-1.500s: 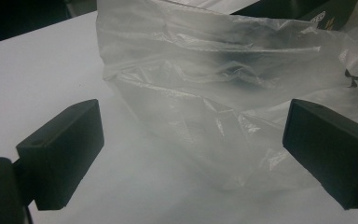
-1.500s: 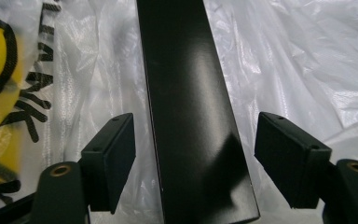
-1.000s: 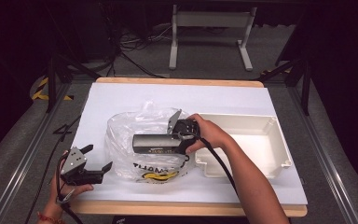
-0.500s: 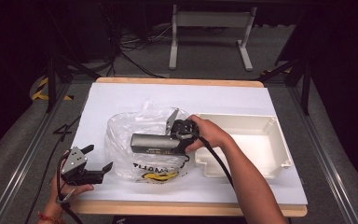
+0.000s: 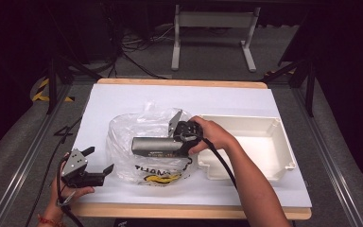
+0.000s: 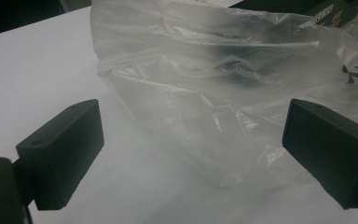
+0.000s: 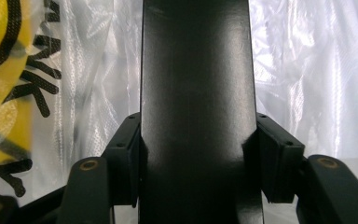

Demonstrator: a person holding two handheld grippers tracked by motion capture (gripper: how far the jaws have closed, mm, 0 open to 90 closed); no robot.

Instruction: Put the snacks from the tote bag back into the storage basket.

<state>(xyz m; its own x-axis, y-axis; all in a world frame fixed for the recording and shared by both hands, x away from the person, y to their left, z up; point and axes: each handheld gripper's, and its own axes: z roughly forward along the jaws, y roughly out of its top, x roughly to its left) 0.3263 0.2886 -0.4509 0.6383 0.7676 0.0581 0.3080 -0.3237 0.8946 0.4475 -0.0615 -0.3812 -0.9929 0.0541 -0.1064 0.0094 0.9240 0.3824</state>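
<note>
Currently logged, mid-frame: right tool [image 5: 139, 146] had just clamped onto a long dark box [image 7: 196, 112], which lay on the clear plastic bag [image 5: 137, 127] at bench [image 5: 123, 97] centre. Left tool [image 5: 96, 161], lower left, stood open beside the bag. White tray [image 5: 264, 137] sat right. Advisable: keep the grip square and lift level, clear of loose film.

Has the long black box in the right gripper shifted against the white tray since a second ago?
No. The black box lies over the plastic bag, level with the tray, as before.
</note>
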